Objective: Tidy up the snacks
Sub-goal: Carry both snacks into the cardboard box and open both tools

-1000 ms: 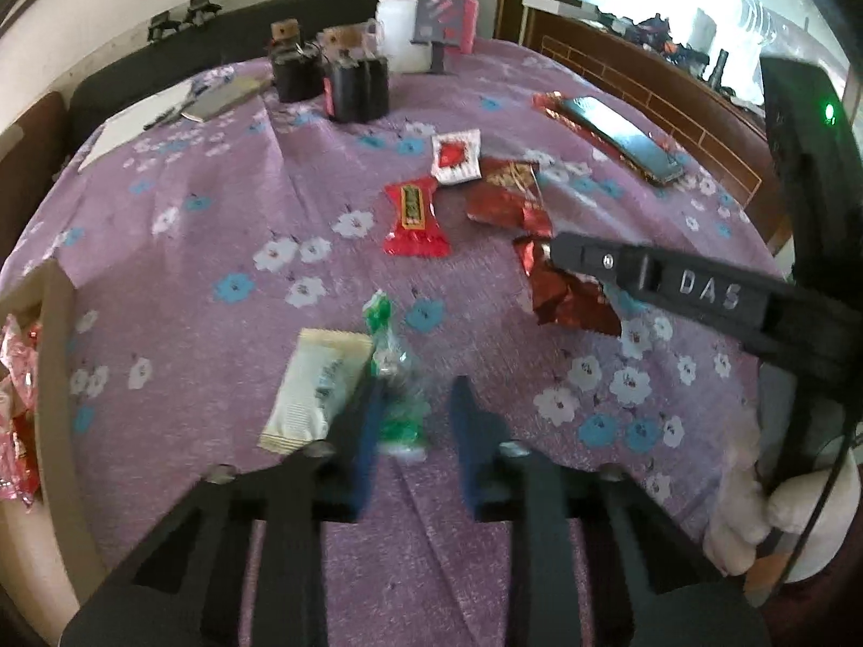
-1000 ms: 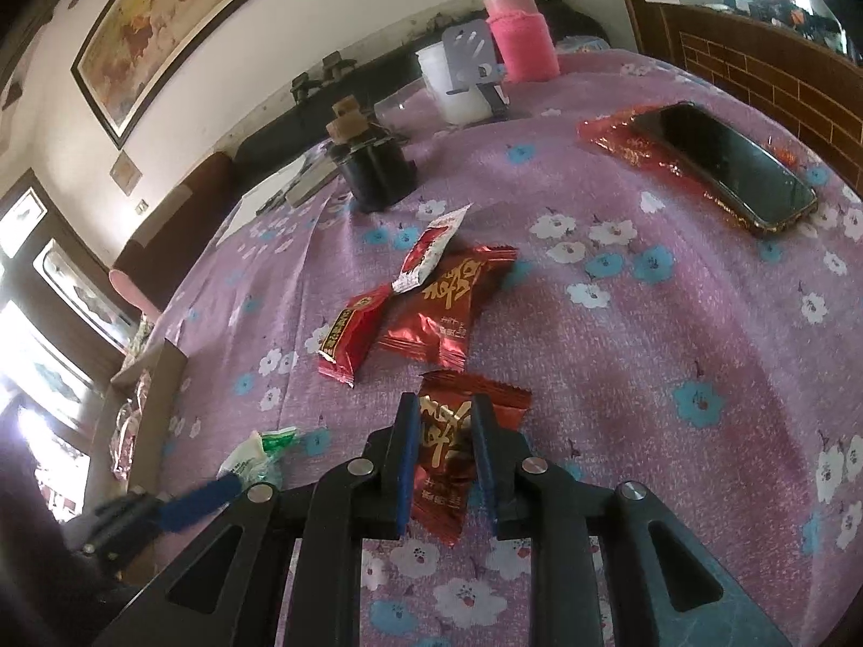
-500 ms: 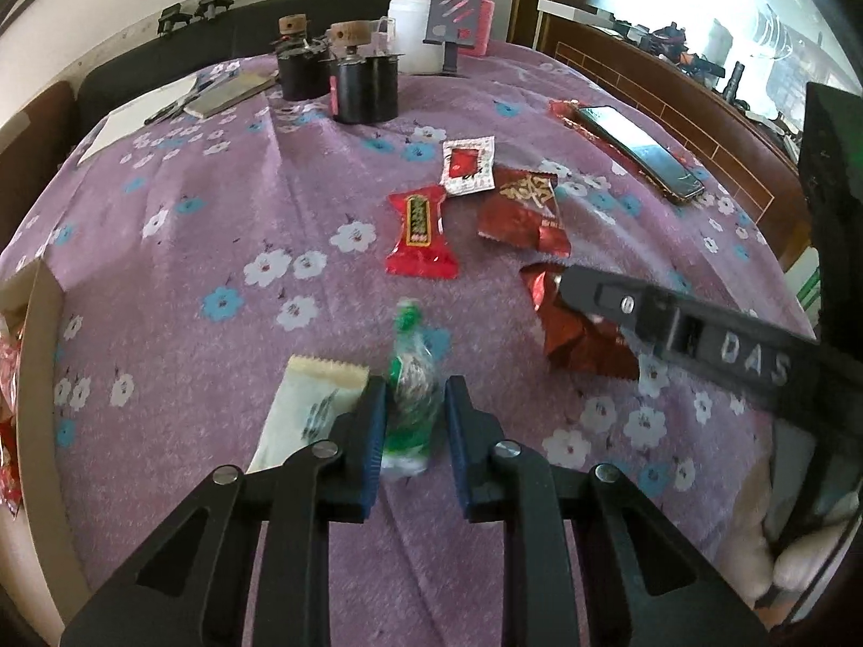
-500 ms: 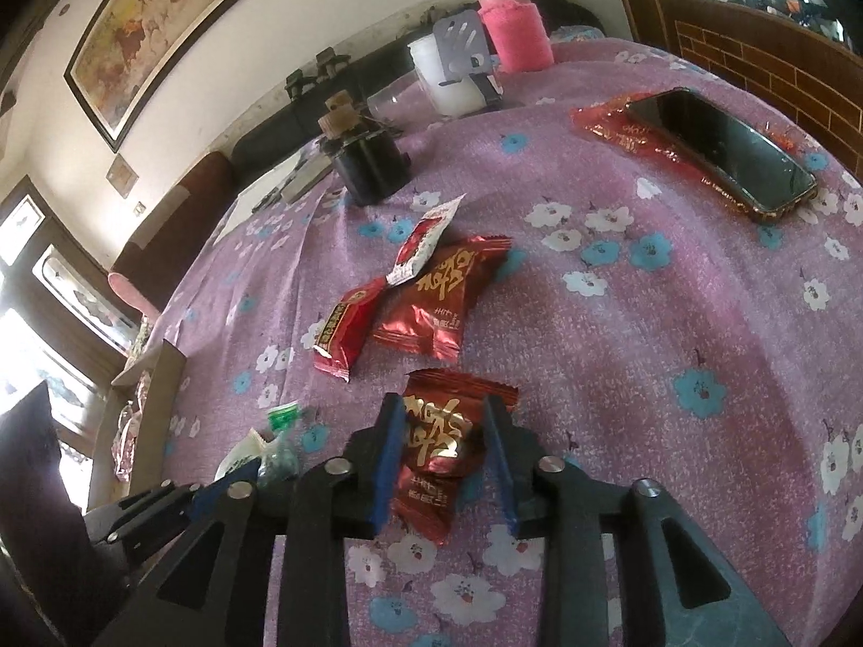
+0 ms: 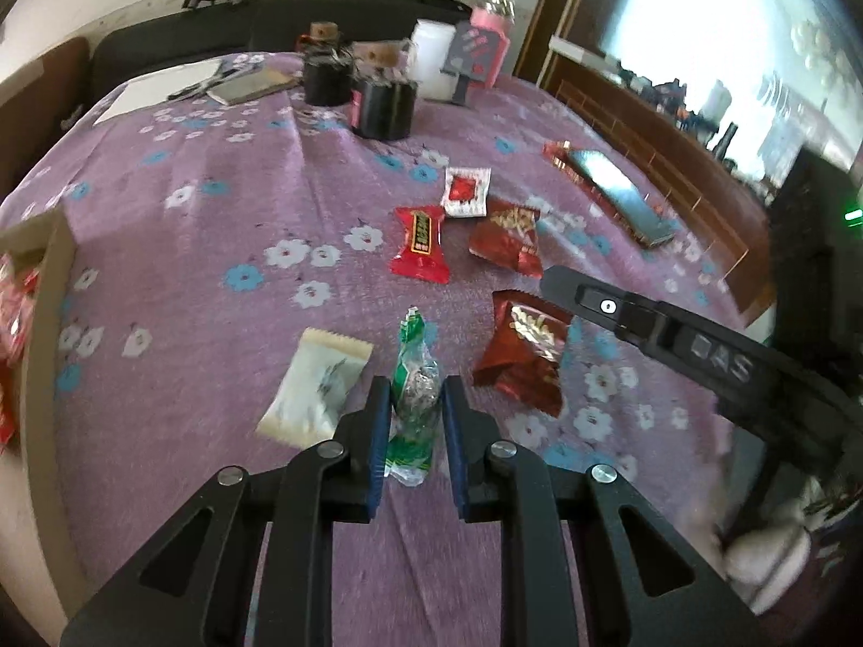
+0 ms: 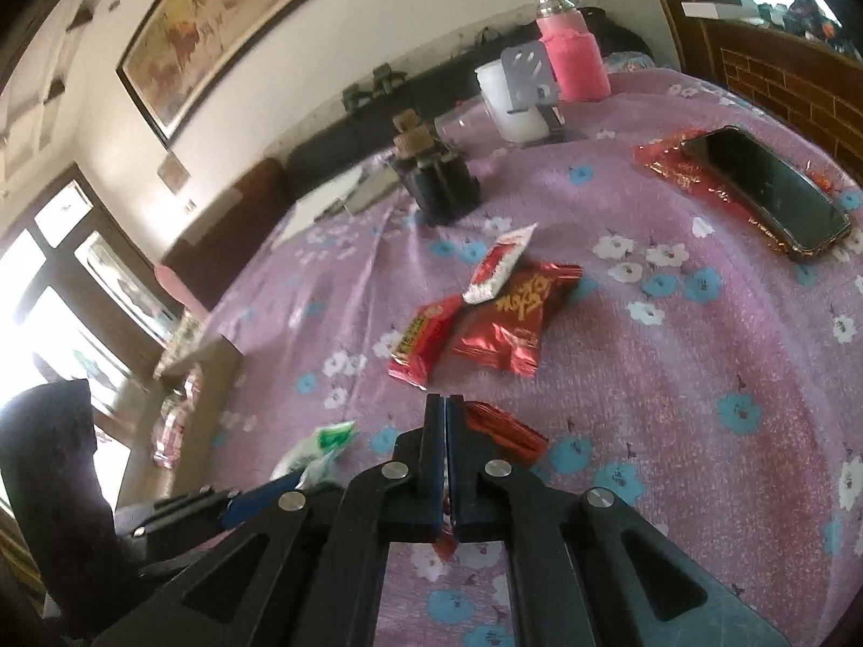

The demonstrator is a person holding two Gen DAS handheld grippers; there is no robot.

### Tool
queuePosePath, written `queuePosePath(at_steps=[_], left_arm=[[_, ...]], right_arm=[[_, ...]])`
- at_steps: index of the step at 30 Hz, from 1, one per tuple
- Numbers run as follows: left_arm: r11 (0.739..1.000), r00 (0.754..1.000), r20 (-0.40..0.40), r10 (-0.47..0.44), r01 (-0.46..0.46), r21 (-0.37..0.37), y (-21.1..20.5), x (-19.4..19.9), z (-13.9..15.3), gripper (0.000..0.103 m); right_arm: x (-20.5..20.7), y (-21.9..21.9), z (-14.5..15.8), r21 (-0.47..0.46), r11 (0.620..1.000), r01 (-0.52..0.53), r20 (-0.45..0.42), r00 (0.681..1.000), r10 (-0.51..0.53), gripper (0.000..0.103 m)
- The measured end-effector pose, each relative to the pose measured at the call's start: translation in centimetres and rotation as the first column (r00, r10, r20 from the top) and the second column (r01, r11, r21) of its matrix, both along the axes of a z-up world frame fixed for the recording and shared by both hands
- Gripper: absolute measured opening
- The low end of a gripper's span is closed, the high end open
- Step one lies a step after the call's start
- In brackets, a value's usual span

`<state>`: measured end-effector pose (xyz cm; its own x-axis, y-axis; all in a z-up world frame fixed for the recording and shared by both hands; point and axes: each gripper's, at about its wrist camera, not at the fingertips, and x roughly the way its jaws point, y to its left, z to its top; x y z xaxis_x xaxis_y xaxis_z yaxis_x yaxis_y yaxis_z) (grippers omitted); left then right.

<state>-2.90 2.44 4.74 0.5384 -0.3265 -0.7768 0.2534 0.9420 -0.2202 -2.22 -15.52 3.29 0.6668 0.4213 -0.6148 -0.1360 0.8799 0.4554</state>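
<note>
While both tools are working at once, I am pinching the green-wrapped candy point(image 5: 412, 404) at lower centre with the left gripper point(image 5: 415, 404) | right gripper point(image 6: 445, 463) is squeezing the red foil packet point(image 6: 501, 431) edge, jaws nearly together | box point(image 5: 51, 291) at the left edge is waiting, likely their destination | remaining snacks are lying mid-frame on the purple cloth point(image 5: 216, 248)

Our left gripper point(image 5: 415, 420) low over worktop, jaws closed partway, blue pads flanking green-wrapped candy point(image 5: 412, 383); whether pads touch wrapper, we cannot tell. Our right gripper point(image 6: 445, 431) to its right, jaws pressed nearly together, pinching dark red snack packet point(image 6: 504, 431).
</note>
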Motion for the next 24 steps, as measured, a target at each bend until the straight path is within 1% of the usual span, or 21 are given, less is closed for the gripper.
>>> queuePosePath(at_steps=[1, 2, 3, 4, 6, 8, 10, 11, 13, 15, 16, 19, 20, 24], left_arm=[[1.0, 1.0, 0.005, 0.006, -0.006, -0.013, 0.4, -0.4, 0.3, 0.016], [0.999, 1.0, 0.011, 0.016, -0.015, -0.03, 0.9, -0.9, 0.7, 0.016], [0.998, 1.0, 0.014, 0.026, -0.025, -0.05, 1.6, -1.4, 1.0, 0.016], [0.997, 0.999, 0.013, 0.035, -0.034, -0.07, 2.3, -1.8, 1.3, 0.016], [0.994, 0.998, 0.013, 0.058, -0.057, -0.098, 3.5, -2.6, 1.6, 0.016], [0.99, 0.996, 0.014, 0.084, -0.082, -0.117, 4.8, -3.5, 1.7, 0.016], [0.987, 0.995, 0.017, 0.103, -0.1, -0.129, 5.9, -4.3, 1.9, 0.016], [0.984, 0.993, 0.02, 0.115, -0.111, -0.138, 6.7, -4.8, 2.0, 0.016], [0.981, 0.99, 0.033, 0.135, -0.129, -0.146, 8.0, -5.7, 2.5, 0.016], [0.977, 0.987, 0.049, 0.156, -0.147, -0.151, 9.3, -6.4, 2.8, 0.016], [0.976, 0.985, 0.052, 0.163, -0.153, -0.156, 9.8, -6.6, 2.9, 0.016], [0.967, 0.981, 0.057, 0.183, -0.17, -0.189, 11.3, -7.0, 3.0, 0.016], [0.965, 0.98, 0.06, 0.188, -0.173, -0.199, 11.8, -7.1, 2.9, 0.016], [0.959, 0.975, 0.071, 0.21, -0.191, -0.209, 13.5, -8.1, 3.0, 0.016]], right_arm=[[0.1, -0.4, -0.1, 0.038, 0.999, 0.001, -0.004, 1.0, -0.001, 0.008], [0.1, -0.5, -0.1, 0.051, 0.999, 0.004, -0.011, 1.0, -0.003, 0.01], [0.2, -0.6, -0.2, 0.059, 0.998, 0.001, -0.019, 1.0, 0.0, 0.022], [0.3, -0.6, -0.3, 0.063, 0.998, -0.003, -0.027, 1.0, 0.005, 0.045], [0.4, 0.0, -0.4, 0.059, 0.998, -0.032, -0.037, 0.999, 0.034, 0.064], [0.3, 1.4, -0.4, -0.019, 0.998, -0.054, -0.037, 0.998, 0.053, 0.064], [0.3, 2.4, -0.6, -0.111, 0.993, -0.04, -0.047, 0.998, 0.035, 0.064], [0.1, 2.3, -0.4, -0.126, 0.992, -0.024, -0.04, 0.999, 0.019, 0.064], [-0.9, 1.2, 0.6, -0.09, 0.995, 0.031, 0.002, 1.0, -0.031, 0.064], [-2.1, 0.3, 1.1, -0.055, 0.996, 0.066, 0.0, 0.998, -0.066, 0.064], [-2.5, 0.0, 1.0, -0.043, 0.997, 0.07, -0.017, 0.997, -0.071, 0.064], [-2.5, 0.7, -0.3, -0.03, 0.999, 0.039, -0.116, 0.992, -0.042, 0.064], [-2.0, 1.4, -0.7, -0.05, 0.998, 0.046, -0.138, 0.989, -0.052, 0.064], [-0.3, 3.8, -1.4, -0.148, 0.986, 0.075, -0.154, 0.983, -0.098, 0.064]])
